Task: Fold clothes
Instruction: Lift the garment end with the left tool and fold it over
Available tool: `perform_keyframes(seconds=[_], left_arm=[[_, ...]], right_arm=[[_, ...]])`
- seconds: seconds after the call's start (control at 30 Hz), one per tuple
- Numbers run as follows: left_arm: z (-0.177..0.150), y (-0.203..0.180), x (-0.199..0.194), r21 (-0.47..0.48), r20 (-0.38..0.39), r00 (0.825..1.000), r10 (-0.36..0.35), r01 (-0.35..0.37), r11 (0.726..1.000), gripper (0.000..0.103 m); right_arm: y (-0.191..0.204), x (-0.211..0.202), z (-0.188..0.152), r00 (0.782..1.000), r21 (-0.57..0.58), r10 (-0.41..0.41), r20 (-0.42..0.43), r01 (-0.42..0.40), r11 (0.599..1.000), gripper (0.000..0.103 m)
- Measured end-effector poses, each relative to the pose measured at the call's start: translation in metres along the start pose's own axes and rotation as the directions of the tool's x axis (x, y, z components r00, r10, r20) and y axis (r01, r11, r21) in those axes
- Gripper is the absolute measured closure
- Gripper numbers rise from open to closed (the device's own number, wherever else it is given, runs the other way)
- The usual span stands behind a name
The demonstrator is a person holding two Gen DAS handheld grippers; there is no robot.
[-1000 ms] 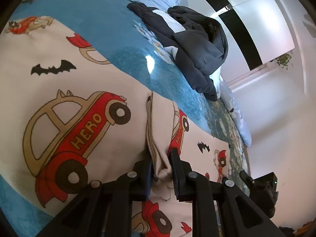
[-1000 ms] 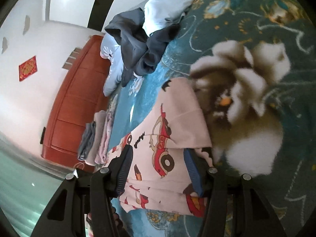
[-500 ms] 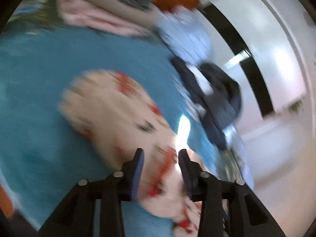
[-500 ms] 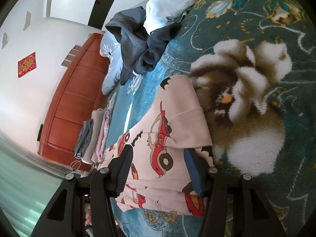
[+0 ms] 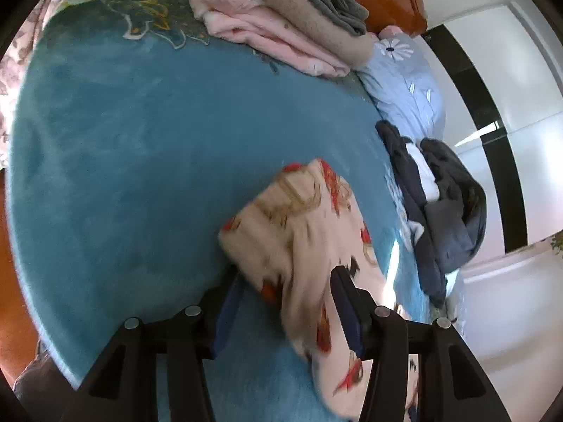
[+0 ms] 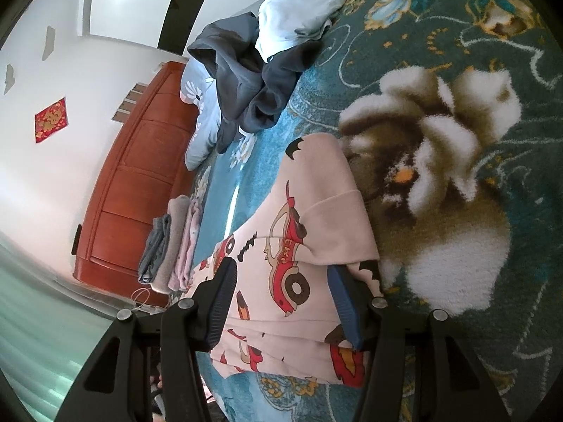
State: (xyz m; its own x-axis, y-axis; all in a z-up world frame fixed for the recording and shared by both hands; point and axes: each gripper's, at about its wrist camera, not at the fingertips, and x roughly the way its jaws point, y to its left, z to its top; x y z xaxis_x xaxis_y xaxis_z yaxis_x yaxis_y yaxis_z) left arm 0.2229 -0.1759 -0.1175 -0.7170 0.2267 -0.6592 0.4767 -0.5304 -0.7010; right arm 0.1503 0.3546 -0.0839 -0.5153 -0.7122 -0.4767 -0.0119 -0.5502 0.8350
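Blanket (image 5: 116, 161): teal plush with flower pattern, spread under everything; seen below and ahead of both grippers.

Headboard (image 6: 140, 183): reddish wood, seen far ahead and left of the right gripper.

Dark clothes (image 6: 246, 81): unfolded heap, well ahead of the right gripper; in the left wrist view it is ahead and to the right, with a pale blue pillow (image 5: 408, 95) just beyond it.

Folded stack (image 5: 281, 17): pink, beige and grey pieces, seen far ahead of the left gripper.

Car-print garment (image 6: 309, 232): cream, folded, laid on the blanket. It is seen directly between and ahead of the fingers of both grippers.

Left gripper (image 5: 285, 302): fingers spread wide; garment blurred between them, grip not confirmed.

Right gripper (image 6: 281, 295): fingers spread wide over the garment, nothing clamped.
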Motion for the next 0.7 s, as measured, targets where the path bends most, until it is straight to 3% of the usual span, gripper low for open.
perform_keyframes(seconds=[0.1,0.23,0.3,0.4,0.5,0.57,0.63,0.7], left_arm=[[0.007,-0.004,0.006,-0.012,0.024,1.0,0.001,0.0,1.0,0.051],[0.012,-0.015,0.01,0.033,0.039,0.998,0.047,-0.048,0.998,0.082],[0.008,-0.033,0.002,0.095,0.064,0.997,0.043,-0.049,0.994,0.084],[-0.005,-0.072,-0.021,0.225,0.087,0.995,-0.037,0.017,0.974,0.085],[-0.025,-0.122,-0.049,0.374,0.068,0.981,-0.183,0.145,0.916,0.085],[-0.047,-0.159,-0.062,0.49,0.043,0.966,-0.255,0.202,0.848,0.085],[-0.076,-0.191,-0.061,0.586,-0.007,0.96,-0.279,0.23,0.777,0.085],[-0.106,-0.214,-0.044,0.643,-0.061,0.964,-0.259,0.236,0.729,0.085]], right_arm=[[-0.002,-0.001,0.0,1.0,0.009,0.014,0.0,-0.014,1.0,0.048],[-0.004,-0.003,0.0,0.999,0.02,0.036,-0.004,-0.036,0.999,0.048],[-0.004,-0.005,0.0,0.999,0.022,0.046,-0.006,-0.046,0.999,0.048],[-0.007,-0.008,0.001,0.998,0.031,0.07,-0.008,-0.069,0.997,0.048],[-0.012,-0.011,0.003,0.995,0.055,0.103,-0.005,-0.103,0.993,0.048],[-0.013,-0.011,0.004,0.994,0.06,0.111,-0.002,-0.111,0.992,0.048],[-0.013,-0.012,0.004,0.994,0.058,0.111,0.0,-0.111,0.992,0.048],[-0.011,-0.013,0.005,0.994,0.055,0.107,0.004,-0.107,0.993,0.047]])
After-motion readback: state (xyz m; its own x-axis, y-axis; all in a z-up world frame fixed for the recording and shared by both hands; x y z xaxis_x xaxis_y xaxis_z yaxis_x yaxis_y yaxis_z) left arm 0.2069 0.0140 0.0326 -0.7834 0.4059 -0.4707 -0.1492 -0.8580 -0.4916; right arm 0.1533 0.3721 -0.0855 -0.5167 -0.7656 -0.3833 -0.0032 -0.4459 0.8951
